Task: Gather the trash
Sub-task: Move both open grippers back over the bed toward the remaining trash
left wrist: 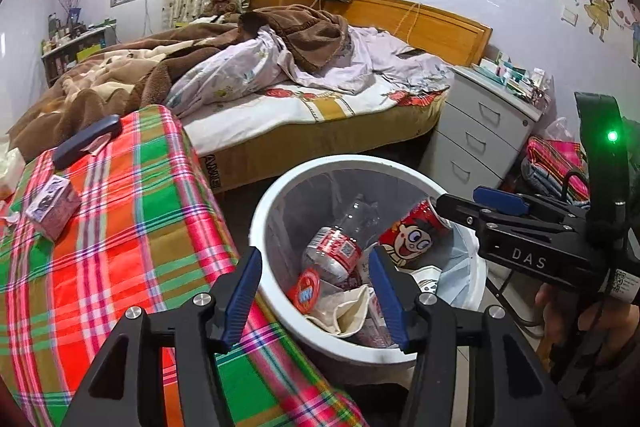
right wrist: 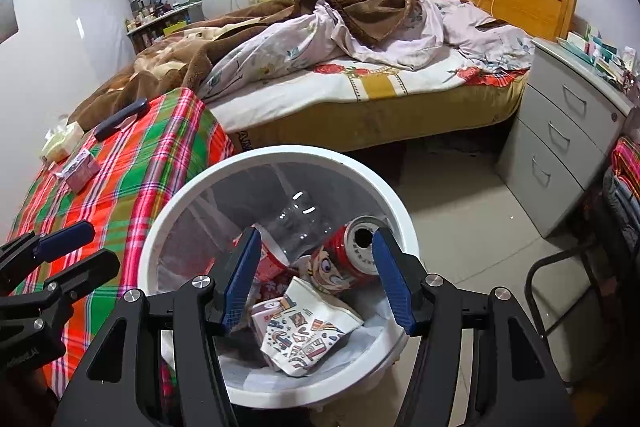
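left wrist view: left claw [left wrist: 316, 301] parted, nothing between its pads, over the near rim of the white bin [left wrist: 266, 199]. bin holds a clear bottle [left wrist: 340, 243], red can [left wrist: 412, 235], red lid [left wrist: 306, 289]. small carton [left wrist: 54, 203] on the plaid bench [left wrist: 132, 227], left.

right wrist view: right claw [right wrist: 316, 281] parted, empty, above the bin; printed paper cup [right wrist: 308, 331] inside.

Your left gripper's [left wrist: 316, 301] fingers hide part of the bin's [left wrist: 264, 203] litter. The bottle's [left wrist: 340, 239] label — too small to read.
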Tool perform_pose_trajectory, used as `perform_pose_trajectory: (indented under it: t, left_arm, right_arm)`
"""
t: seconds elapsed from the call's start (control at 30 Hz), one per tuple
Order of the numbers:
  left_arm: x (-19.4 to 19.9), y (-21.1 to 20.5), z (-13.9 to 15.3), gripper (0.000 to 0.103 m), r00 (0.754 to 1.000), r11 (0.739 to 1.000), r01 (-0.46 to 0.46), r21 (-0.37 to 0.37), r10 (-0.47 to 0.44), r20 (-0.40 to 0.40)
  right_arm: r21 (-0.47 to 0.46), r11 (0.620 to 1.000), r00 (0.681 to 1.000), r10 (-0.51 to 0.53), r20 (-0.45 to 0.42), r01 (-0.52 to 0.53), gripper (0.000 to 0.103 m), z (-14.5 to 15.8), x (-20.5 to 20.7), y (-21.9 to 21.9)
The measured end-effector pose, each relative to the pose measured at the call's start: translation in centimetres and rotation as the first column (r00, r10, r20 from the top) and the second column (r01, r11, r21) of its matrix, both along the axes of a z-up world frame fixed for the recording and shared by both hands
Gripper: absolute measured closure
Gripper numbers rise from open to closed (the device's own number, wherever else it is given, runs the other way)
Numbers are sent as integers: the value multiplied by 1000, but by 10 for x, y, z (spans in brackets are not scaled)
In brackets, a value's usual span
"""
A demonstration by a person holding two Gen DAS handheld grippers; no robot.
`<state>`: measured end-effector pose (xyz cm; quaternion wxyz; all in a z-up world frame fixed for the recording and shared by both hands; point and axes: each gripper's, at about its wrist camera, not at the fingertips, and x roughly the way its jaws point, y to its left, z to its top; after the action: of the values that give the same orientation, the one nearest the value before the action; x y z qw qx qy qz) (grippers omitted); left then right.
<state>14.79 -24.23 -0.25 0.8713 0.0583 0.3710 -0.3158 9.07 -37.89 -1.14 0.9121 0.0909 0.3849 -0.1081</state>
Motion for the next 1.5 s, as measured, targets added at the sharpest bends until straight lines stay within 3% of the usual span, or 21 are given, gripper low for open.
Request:
perform_pose_trajectory:
  t: [0.77, 1.5]
  left_arm:
    - [-11, 89, 22, 48, 986, 988, -154, -30, 155, 57]
    - [18, 215, 23, 48, 926, 929, -368, -25, 369, 78]
  right_arm:
    - [7, 995, 993, 98, 73, -99, 43, 18, 11, 55]
    - [34, 962, 959, 267, 101, -271, 43, 19, 48, 152]
